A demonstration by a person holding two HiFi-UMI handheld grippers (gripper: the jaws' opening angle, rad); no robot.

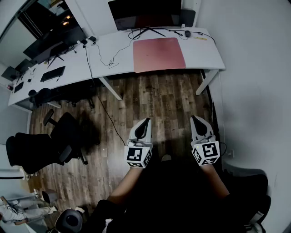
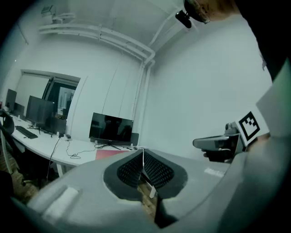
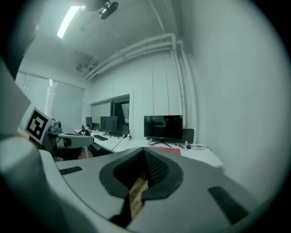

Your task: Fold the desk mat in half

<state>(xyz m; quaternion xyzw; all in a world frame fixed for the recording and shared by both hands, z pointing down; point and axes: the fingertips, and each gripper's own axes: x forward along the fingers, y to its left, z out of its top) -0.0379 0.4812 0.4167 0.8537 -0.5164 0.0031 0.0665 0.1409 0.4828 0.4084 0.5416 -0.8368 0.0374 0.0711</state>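
Note:
A pink desk mat (image 1: 158, 54) lies flat on the white desk (image 1: 207, 54), in front of a dark monitor (image 1: 144, 13). The mat also shows small and far off as a red strip (image 2: 109, 154) in the left gripper view and as a thin band (image 3: 164, 150) in the right gripper view. My left gripper (image 1: 143, 123) and right gripper (image 1: 197, 120) are held over the wooden floor, well short of the desk. Both are shut with nothing between their jaws.
Black cables (image 1: 109, 59) trail across the desk left of the mat. More monitors and a keyboard (image 1: 52, 73) sit further left. Black office chairs (image 1: 45, 145) stand on the floor at the left. A white wall (image 1: 259, 82) runs along the right.

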